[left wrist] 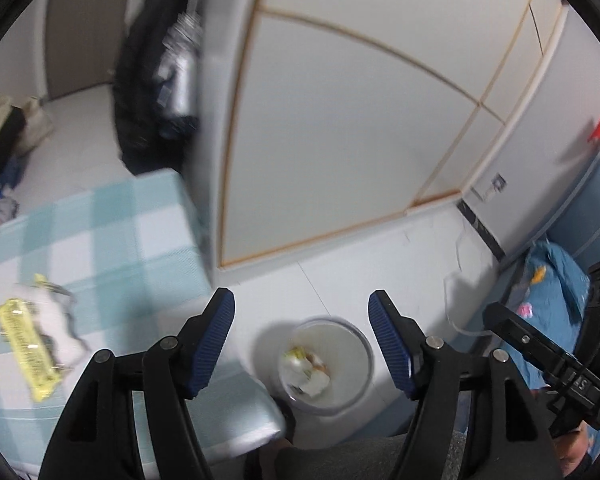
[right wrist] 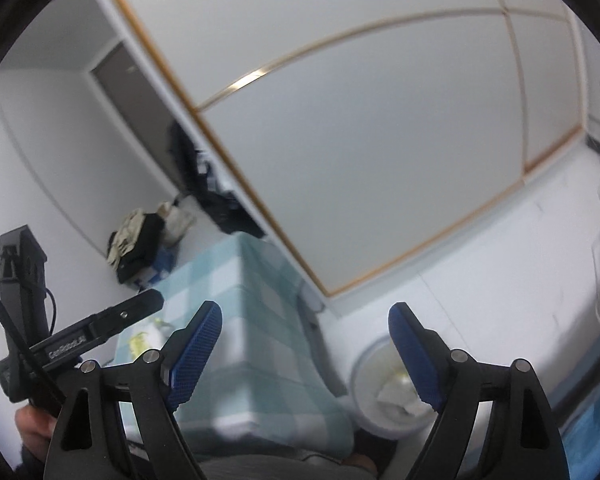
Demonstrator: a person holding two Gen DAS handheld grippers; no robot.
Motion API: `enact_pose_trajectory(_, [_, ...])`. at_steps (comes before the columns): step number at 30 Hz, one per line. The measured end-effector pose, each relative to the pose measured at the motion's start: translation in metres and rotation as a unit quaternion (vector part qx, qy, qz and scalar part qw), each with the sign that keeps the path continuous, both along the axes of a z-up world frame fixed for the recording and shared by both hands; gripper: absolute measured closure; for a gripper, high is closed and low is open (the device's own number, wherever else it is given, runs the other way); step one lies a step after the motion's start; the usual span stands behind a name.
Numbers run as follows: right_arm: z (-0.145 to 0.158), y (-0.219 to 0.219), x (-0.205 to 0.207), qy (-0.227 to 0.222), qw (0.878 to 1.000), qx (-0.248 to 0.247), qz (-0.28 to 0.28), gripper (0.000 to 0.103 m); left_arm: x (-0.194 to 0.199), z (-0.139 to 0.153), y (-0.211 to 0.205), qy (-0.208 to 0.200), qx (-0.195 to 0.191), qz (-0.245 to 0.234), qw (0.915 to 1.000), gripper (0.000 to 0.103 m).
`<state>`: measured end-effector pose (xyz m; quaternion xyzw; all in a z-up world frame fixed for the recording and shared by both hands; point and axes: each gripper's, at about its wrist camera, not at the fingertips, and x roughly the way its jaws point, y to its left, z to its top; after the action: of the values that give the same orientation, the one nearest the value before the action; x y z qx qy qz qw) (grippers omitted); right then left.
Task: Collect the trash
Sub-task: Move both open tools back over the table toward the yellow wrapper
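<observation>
Both the left tongs (left wrist: 302, 340) and the right tongs (right wrist: 305, 350) gape wide with nothing between them. A yellow wrapper (left wrist: 26, 344) lies on the checked table (left wrist: 112, 232) at lower left; the white bin (left wrist: 324, 366) at bottom centre holds scraps.

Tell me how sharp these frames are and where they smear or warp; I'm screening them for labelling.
Left wrist view: tongs crisp, yellow wrapper and trash bin motion-smeared, wardrobe door trim bowed by the fisheye. Right wrist view: tongs sharp, checkered tablecloth and bin blurred, a small glare streak on the trim.
</observation>
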<state>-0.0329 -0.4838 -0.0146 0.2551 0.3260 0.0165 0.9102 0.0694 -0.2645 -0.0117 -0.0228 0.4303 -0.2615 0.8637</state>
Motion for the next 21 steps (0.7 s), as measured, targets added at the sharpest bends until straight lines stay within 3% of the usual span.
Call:
enact_pose_trajectory(4, [0.020, 0.032, 0.006, -0.023, 0.999, -0.017, 0.026, 0.016, 0.001, 0.016, 0.036, -0.030, -0.002, 0.042, 0.9987, 0.037])
enact_pose_trajectory(14, [0.039, 0.106, 0.027, -0.048, 0.995, 0.002, 0.089, 0.014, -0.003, 0.036, 0.120, -0.072, -0.018, 0.129, 0.9889, 0.037])
enact_pose_trajectory(21, [0.042, 0.155, 0.045, -0.049, 0.992, -0.020, 0.112, 0.008, 0.002, 0.033, 0.163, -0.059, -0.017, 0.165, 0.9844, 0.037])
